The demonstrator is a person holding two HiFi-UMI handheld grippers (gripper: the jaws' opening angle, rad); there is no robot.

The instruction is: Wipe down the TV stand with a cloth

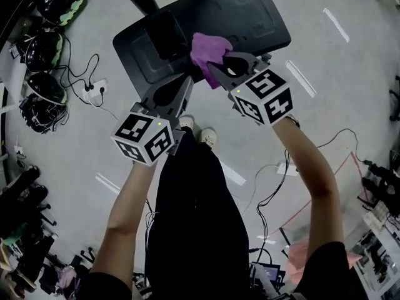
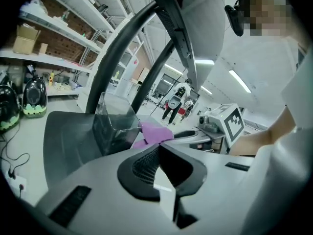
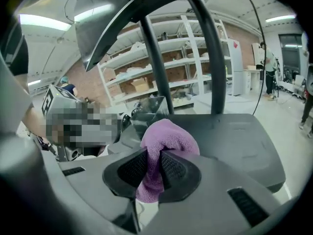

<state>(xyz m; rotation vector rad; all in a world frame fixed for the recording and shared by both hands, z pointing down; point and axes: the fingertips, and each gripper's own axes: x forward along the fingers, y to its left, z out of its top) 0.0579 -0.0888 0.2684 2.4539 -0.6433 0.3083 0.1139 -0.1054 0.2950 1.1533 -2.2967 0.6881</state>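
The TV stand's black base plate (image 1: 250,17) lies on the grey floor, with two dark posts (image 3: 151,58) rising from it. A purple cloth (image 1: 209,50) rests bunched on the plate near its middle. My right gripper (image 1: 215,67) is shut on the cloth (image 3: 168,136), which bulges out past the pads (image 3: 178,168) over the base plate (image 3: 239,136). My left gripper (image 1: 186,85) hovers just left of the cloth (image 2: 154,132), at the plate's near edge, shut with nothing between its pads (image 2: 146,163). The right gripper (image 2: 220,126) shows in the left gripper view.
A clear plastic bracket (image 2: 115,121) stands on the plate by the posts. Helmets (image 1: 59,2) and a power strip with cables (image 1: 94,87) lie on the floor to the left. My shoes (image 1: 199,131) are just short of the plate. Shelving (image 3: 161,77) stands behind.
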